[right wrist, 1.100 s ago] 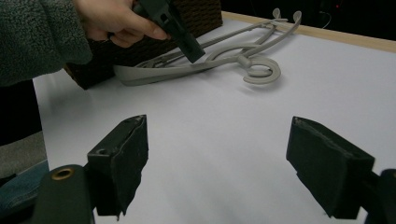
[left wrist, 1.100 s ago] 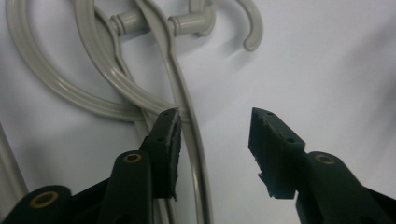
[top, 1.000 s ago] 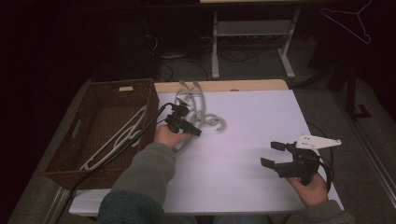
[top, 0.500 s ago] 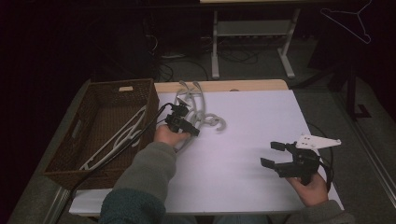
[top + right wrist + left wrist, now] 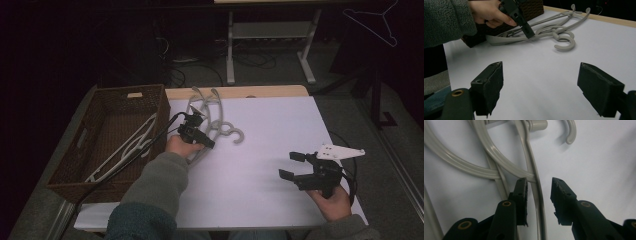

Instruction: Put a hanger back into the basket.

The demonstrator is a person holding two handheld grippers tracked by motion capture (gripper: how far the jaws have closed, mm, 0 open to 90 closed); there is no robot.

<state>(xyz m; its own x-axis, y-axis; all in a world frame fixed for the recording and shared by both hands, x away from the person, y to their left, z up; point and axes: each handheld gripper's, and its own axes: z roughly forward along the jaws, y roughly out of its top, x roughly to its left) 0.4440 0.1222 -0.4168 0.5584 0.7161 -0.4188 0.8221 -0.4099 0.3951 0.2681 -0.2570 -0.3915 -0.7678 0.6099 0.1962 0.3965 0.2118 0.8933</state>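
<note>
Grey plastic hangers [image 5: 210, 122] are lying tangled on the white worktop [image 5: 280, 150] beside the wicker basket [image 5: 107, 140]. The left gripper [image 5: 539, 191] is straddling one hanger arm, its jaws just closing but not yet pinching. The right gripper [image 5: 295, 165] is waiting wide open and empty. Lifting may drag the interlocked hangers along; open worktop lies rightward.

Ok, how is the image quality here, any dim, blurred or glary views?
High view: dim, dark surround, grainy, though the hangers and basket read fine. Left gripper view: bright and sharp on the hanger rod between the fingers. Right gripper view: evenly lit, near fingers slightly soft, no glare.
</note>
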